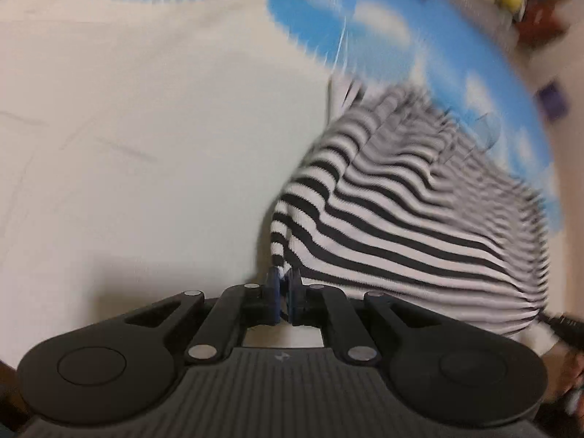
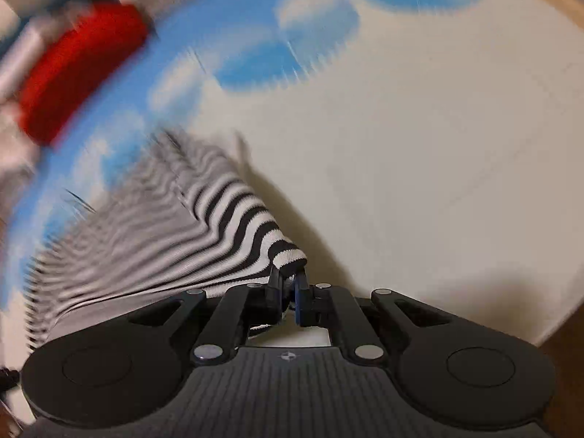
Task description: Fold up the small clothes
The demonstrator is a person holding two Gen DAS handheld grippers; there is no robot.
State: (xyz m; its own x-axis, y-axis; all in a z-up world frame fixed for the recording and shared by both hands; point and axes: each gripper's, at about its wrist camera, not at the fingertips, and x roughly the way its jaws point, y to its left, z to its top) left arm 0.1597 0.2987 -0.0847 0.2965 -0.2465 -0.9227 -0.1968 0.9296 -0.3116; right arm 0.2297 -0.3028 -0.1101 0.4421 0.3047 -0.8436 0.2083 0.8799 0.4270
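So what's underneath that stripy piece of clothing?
The striped garment lies on a cream cloth with blue cloud patches. Both grippers, left and right, pinch its corners. Whatever is directly beneath it is covered.

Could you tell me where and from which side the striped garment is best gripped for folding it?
Probably at its two near corners, approached steeply from above at the near edge. The striped garment narrows to thin bunched corners there, easy for flat pads. The left hand-held gripper and the right hand-held gripper are each shut on one, fabric spread between them over the cloud-print cloth.
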